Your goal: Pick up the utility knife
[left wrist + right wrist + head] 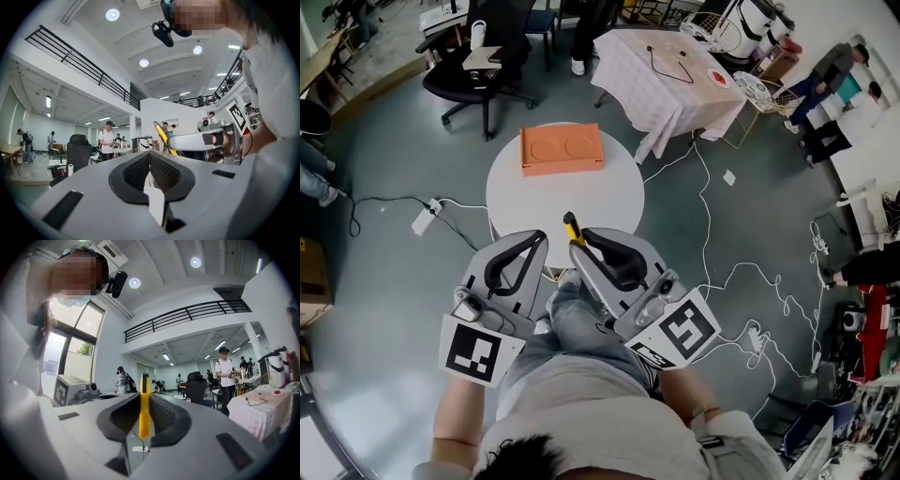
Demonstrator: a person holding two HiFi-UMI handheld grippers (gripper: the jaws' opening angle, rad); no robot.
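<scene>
The utility knife [573, 228] is yellow and black, and my right gripper [579, 240] is shut on it, held in the air over the near edge of the round white table [520, 192]. In the right gripper view the yellow knife [144, 404] stands upright between the dark pads, its tip poking out past them. My left gripper [538, 238] sits just to the left, shut with nothing in it; its pads [161, 171] meet. From the left gripper view, the knife [162, 136] sticks up out of the right gripper [187, 140].
An orange box [562, 148] lies on the far half of the table. On the floor are a power strip [424, 219] at left and white cables [741, 281] at right. A black office chair [478, 70] and a cloth-covered table [666, 80] stand beyond. My knee [572, 314] is beneath the grippers.
</scene>
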